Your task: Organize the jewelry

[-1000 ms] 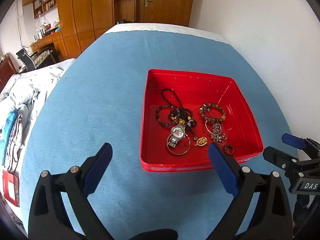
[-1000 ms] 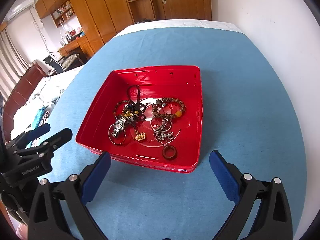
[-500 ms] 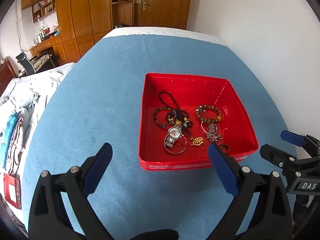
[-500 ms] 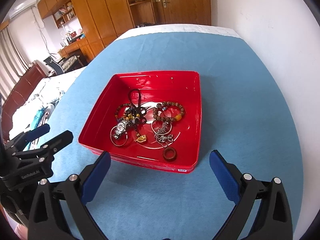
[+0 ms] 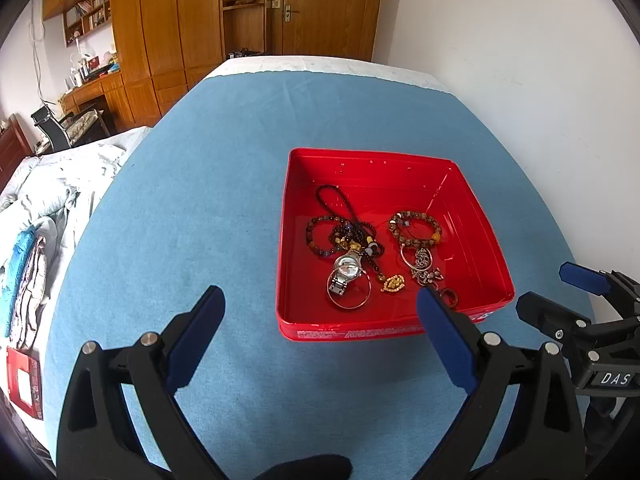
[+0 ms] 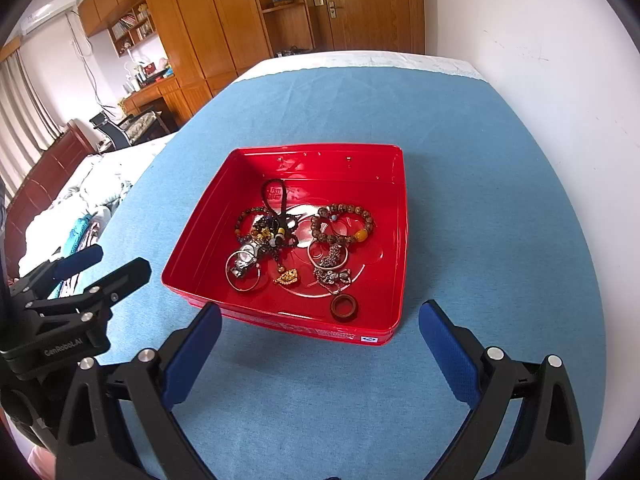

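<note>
A red tray point(image 5: 484, 224) point(image 6: 196, 248) sits on the blue cloth and holds a heap of jewelry: a silver watch point(image 5: 346, 272) point(image 6: 244, 260), a brown bead bracelet point(image 5: 414, 229) point(image 6: 344, 224), a dark bead necklace point(image 5: 340, 220), a gold pendant point(image 5: 393, 283) point(image 6: 287, 277), a silver charm bracelet point(image 6: 331, 270) and a brown ring point(image 6: 344, 307). My left gripper point(image 5: 320, 332) hangs open in front of the tray's near left corner. On the tray's near right side, my right gripper point(image 6: 320, 346) is open as well. Neither holds anything.
The blue cloth point(image 5: 180, 200) covers a table beside a white wall point(image 5: 520, 60). Crumpled bedding point(image 5: 36, 208) lies past the left edge. Wooden cabinets point(image 5: 168, 20) and a desk stand at the back.
Both grippers have drawn back and risen a little, so the tray looks smaller and farther. The jewelry has not moved.
</note>
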`<state>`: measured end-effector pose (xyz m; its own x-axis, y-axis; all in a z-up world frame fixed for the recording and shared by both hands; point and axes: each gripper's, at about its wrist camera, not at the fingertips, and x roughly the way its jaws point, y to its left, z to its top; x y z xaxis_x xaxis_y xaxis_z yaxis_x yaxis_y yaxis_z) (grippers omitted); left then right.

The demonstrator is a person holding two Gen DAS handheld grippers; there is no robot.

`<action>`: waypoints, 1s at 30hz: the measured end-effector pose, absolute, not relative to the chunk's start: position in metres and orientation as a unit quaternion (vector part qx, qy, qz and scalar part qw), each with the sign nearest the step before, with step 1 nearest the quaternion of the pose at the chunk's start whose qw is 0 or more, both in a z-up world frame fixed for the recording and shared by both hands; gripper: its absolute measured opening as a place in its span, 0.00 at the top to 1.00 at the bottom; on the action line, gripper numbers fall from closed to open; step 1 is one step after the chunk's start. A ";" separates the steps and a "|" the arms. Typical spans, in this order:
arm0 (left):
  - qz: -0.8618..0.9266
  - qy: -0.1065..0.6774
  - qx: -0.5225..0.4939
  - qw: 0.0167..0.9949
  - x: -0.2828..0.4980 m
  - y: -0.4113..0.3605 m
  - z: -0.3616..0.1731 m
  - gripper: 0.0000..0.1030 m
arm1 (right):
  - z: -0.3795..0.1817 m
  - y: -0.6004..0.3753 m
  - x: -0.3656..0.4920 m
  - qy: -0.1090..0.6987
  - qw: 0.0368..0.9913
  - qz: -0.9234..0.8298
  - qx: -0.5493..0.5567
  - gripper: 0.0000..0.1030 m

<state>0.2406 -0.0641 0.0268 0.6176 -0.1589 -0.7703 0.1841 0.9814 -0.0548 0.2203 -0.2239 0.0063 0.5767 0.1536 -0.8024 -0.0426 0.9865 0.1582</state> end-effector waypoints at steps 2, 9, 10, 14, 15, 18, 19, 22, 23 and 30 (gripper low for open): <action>-0.095 0.427 0.015 0.899 0.241 -0.064 0.027 0.07 | 0.006 -0.223 0.221 0.458 0.885 0.056 0.060 0.04; -0.095 0.426 0.015 0.899 0.240 -0.064 0.027 0.07 | 0.006 -0.225 0.222 0.457 0.886 0.055 0.061 0.04; -0.095 0.426 0.016 0.900 0.241 -0.064 0.027 0.07 | 0.006 -0.225 0.222 0.457 0.886 0.055 0.060 0.04; -0.094 0.427 0.015 0.899 0.241 -0.064 0.026 0.07 | 0.005 -0.225 0.223 0.458 0.885 0.056 0.059 0.04; -0.094 0.428 0.016 0.899 0.241 -0.064 0.026 0.07 | 0.005 -0.224 0.223 0.458 0.885 0.056 0.059 0.04; -0.094 0.429 0.015 0.898 0.242 -0.063 0.026 0.07 | 0.005 -0.224 0.223 0.458 0.885 0.055 0.058 0.04; -0.093 0.429 0.014 0.898 0.242 -0.063 0.026 0.07 | 0.005 -0.225 0.223 0.459 0.885 0.055 0.058 0.04; -0.093 0.429 0.014 0.898 0.242 -0.063 0.026 0.07 | 0.004 -0.225 0.224 0.459 0.885 0.056 0.058 0.04; -0.094 0.429 0.015 0.898 0.242 -0.063 0.026 0.07 | 0.004 -0.225 0.223 0.459 0.885 0.055 0.058 0.04; -0.096 0.432 0.015 0.897 0.244 -0.062 0.024 0.07 | 0.003 -0.225 0.224 0.460 0.885 0.054 0.058 0.04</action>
<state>0.2436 -0.0622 0.0239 0.6088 -0.1595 -0.7771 0.1858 0.9810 -0.0558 0.2240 -0.2248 0.0033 0.5717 0.1491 -0.8068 -0.0424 0.9874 0.1524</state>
